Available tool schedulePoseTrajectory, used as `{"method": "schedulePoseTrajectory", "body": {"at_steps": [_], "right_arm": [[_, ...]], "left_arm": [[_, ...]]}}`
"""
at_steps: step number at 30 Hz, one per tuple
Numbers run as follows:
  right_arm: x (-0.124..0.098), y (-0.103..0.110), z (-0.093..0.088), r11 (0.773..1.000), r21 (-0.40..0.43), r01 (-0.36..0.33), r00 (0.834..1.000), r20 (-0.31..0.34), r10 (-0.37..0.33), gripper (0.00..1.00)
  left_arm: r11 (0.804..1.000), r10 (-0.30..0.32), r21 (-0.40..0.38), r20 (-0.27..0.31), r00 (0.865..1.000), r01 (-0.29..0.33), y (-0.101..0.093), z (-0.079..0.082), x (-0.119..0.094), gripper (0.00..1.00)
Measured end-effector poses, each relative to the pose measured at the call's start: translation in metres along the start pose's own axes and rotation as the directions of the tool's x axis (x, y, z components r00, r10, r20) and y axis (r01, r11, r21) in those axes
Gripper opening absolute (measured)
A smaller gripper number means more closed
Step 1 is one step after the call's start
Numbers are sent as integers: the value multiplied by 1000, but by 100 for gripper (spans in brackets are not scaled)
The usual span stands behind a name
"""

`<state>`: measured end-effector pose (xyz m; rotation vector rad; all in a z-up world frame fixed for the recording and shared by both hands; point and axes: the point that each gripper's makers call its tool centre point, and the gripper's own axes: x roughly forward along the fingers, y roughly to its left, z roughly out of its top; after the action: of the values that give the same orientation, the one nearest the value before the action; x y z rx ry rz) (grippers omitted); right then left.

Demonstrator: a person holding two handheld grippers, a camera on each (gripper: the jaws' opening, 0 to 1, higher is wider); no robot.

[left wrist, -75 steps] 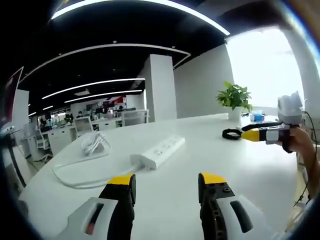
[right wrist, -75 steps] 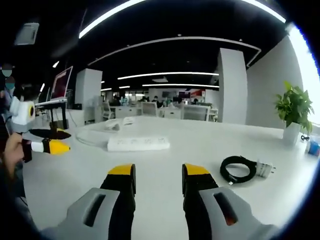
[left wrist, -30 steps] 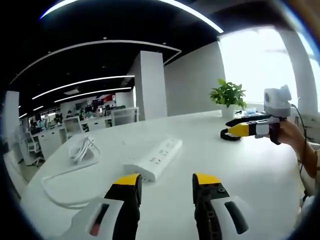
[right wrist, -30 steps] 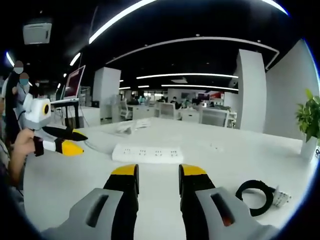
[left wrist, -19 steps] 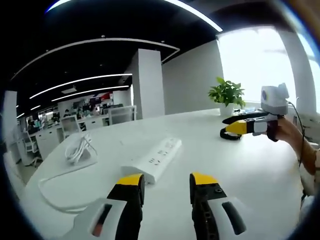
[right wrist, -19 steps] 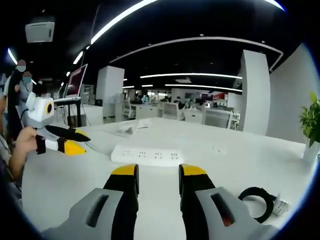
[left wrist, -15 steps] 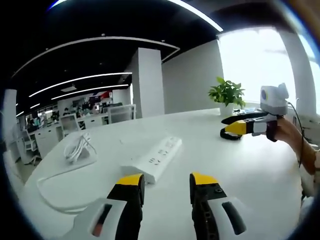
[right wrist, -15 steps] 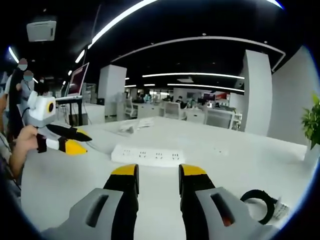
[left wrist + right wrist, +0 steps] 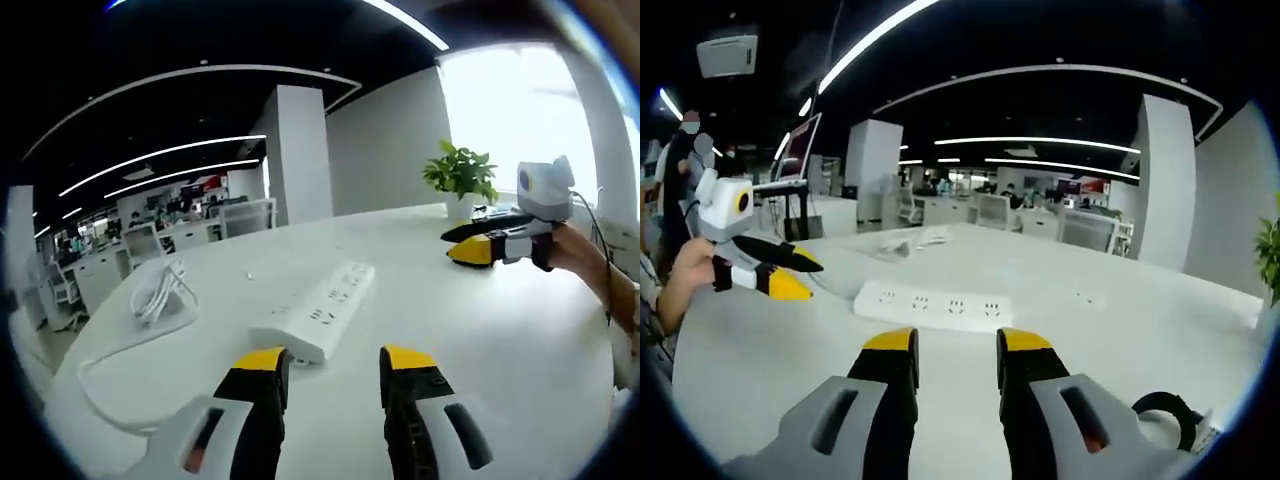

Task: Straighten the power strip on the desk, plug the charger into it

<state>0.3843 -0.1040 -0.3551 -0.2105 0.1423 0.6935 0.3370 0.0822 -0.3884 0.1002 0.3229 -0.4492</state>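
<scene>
While the left gripper point(image 9: 334, 360) hangs low over the white desk point(image 9: 500, 330) in the left gripper view, its two yellow-tipped jaws stand apart with nothing between them. Just beyond the left jaw lies the white power strip point(image 9: 318, 310), slanting up and to the right across the desk, its sockets facing up. A white cable point(image 9: 110, 350) runs from its near end in a loop toward the left, and a coiled white bundle point(image 9: 160, 292) sits on the desk further left. At the right, the right gripper point(image 9: 462, 243) reaches in, held by a hand point(image 9: 575, 255), its jaws slightly parted and empty. A potted plant point(image 9: 462, 175) stands at the far edge behind it.

Seen in the right gripper view, the right gripper point(image 9: 952, 345) points at the power strip point(image 9: 932, 303), which lies crosswise just past the jaw tips; the jaws are parted and hold nothing. The left gripper point(image 9: 805, 278) shows at the left in a hand point(image 9: 685, 275), jaws apart. A black coiled cable with the charger point(image 9: 1175, 420) rests on the desk point(image 9: 1120, 330) at the lower right, well apart from the strip.
</scene>
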Motion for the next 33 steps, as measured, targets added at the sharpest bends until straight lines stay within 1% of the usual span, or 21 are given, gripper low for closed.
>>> {"method": "schedulePoseTrajectory", "body": {"at_steps": [4, 8, 10, 14, 16, 18, 20, 22, 24, 31, 33], "right_arm": [[6, -4, -2, 1000, 0, -8, 1000, -4, 8, 27], [10, -6, -4, 1000, -7, -14, 1000, -9, 14, 27], [14, -8, -5, 1000, -11, -19, 1000, -16, 19, 27], [20, -8, -7, 999, -19, -34, 999, -24, 34, 27], [23, -9, -9, 999, -24, -42, 999, -27, 42, 27], [26, -7, -11, 997, -14, -70, 997, -28, 70, 27], [30, -9, -13, 997, -6, -78, 997, -32, 77, 27], [33, -10, -16, 997, -23, -78, 996, -41, 77, 27], [35, -13, -17, 996, -33, -77, 996, -46, 76, 26], [44, -20, -22, 996, -7, -87, 995, -59, 86, 26], [46, -20, -24, 996, -1, -90, 994, -62, 90, 26]], "left_arm": [[1000, -17, 0, -25, 1000, 17, -2, -3, 5, 37], [1000, -20, -3, -40, 999, 20, 0, -5, 9, 37], [1000, -25, -12, -45, 999, 25, 0, -6, 10, 37], [997, -53, -54, -43, 998, 51, -2, -8, 16, 37], [998, -47, -49, -54, 997, 44, -1, -10, 18, 36], [998, -46, -53, -63, 997, 43, 2, -13, 20, 36], [997, -49, -62, -72, 996, 45, 3, -16, 21, 36], [997, -50, -65, -78, 996, 45, 3, -19, 20, 36], [997, -52, -69, -79, 995, 47, 4, -19, 21, 36], [996, -58, -73, -95, 994, 51, 8, -19, 25, 36], [998, -42, -50, -109, 993, 37, 11, -18, 27, 36]]}}
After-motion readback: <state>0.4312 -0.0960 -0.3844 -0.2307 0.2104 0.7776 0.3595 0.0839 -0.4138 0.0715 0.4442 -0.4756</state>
